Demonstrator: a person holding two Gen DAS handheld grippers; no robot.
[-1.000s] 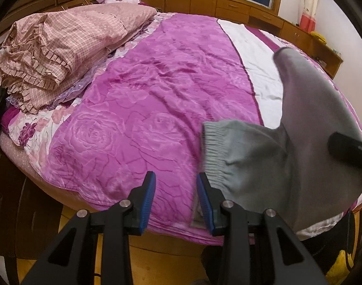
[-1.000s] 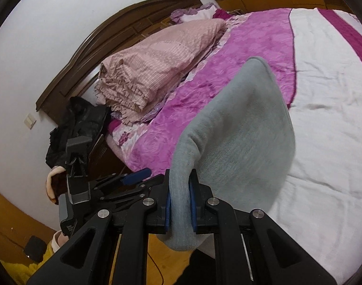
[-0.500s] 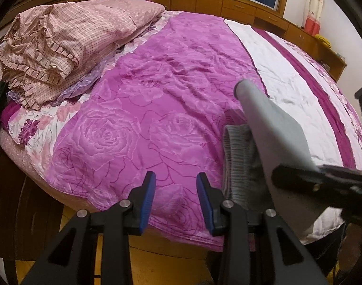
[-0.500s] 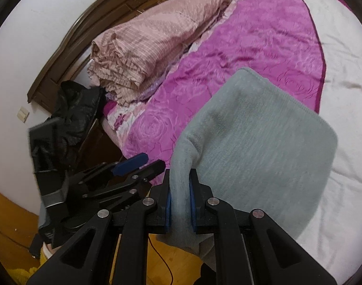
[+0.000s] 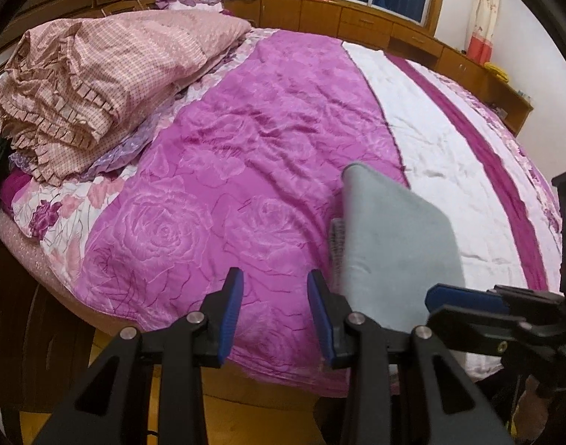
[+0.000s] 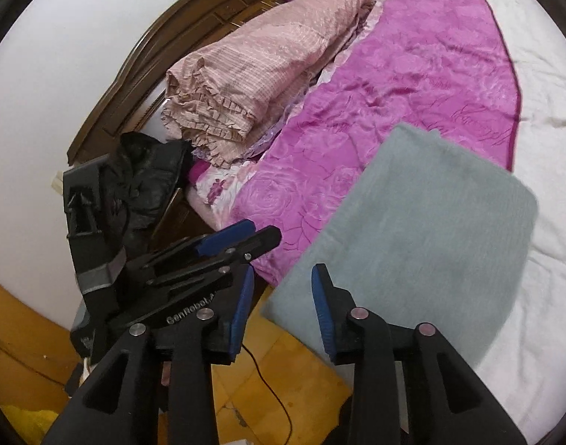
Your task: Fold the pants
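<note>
The bed (image 5: 245,170), covered by a magenta rose-patterned quilt with a white band along its right side, fills most of both views. At upper left of the left wrist view we see a folded pink checked blanket (image 5: 97,85) with ruffled edges, lying by the dark wooden headboard (image 6: 141,59). Wooden cabinets (image 5: 357,18) run below a window across the top of that view.

The grey pants (image 6: 424,237) lie folded near the bed's lower edge, at centre right of the right wrist view, straddling the magenta and white parts of the quilt; one corner overhangs the bed edge above the yellow floor (image 6: 283,363). In the left wrist view a strip of ribbed waistband shows along the left edge of the pants.

A black garment (image 6: 145,185) sits at middle left of the right wrist view, beside the headboard.

We find the right gripper (image 6: 281,300) with its jaws opening; the blue pads stand apart just in front of the pants' near corner, pressing nothing. The left gripper (image 5: 275,315) is parted over the quilt's edge, empty, just left of the pants.
</note>
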